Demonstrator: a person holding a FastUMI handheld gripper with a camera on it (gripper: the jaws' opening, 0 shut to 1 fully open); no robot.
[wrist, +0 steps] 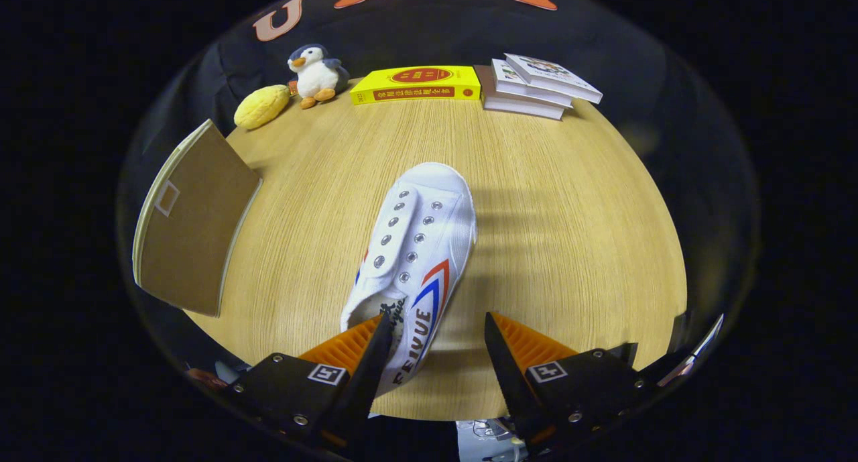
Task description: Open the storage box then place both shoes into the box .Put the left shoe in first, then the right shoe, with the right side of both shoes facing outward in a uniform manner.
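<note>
1. Straddling the heel of the white shoe (415, 247), the tongs (436, 355) are standing wide open, gripping nothing.
2. Lying on the surface (570, 247), the shoe is pointing toe-away.
3. Closing off-centre is risking a one-sided pinch, twisting the shoe out.
4. Box flap (191, 220) is standing left, well apart.

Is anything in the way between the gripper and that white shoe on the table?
Nothing visible is. The gripper is open, with the white shoe's heel end partly between its fingers: one fingertip sits at the heel opening, while the other finger stands apart over bare wooden table.
</note>
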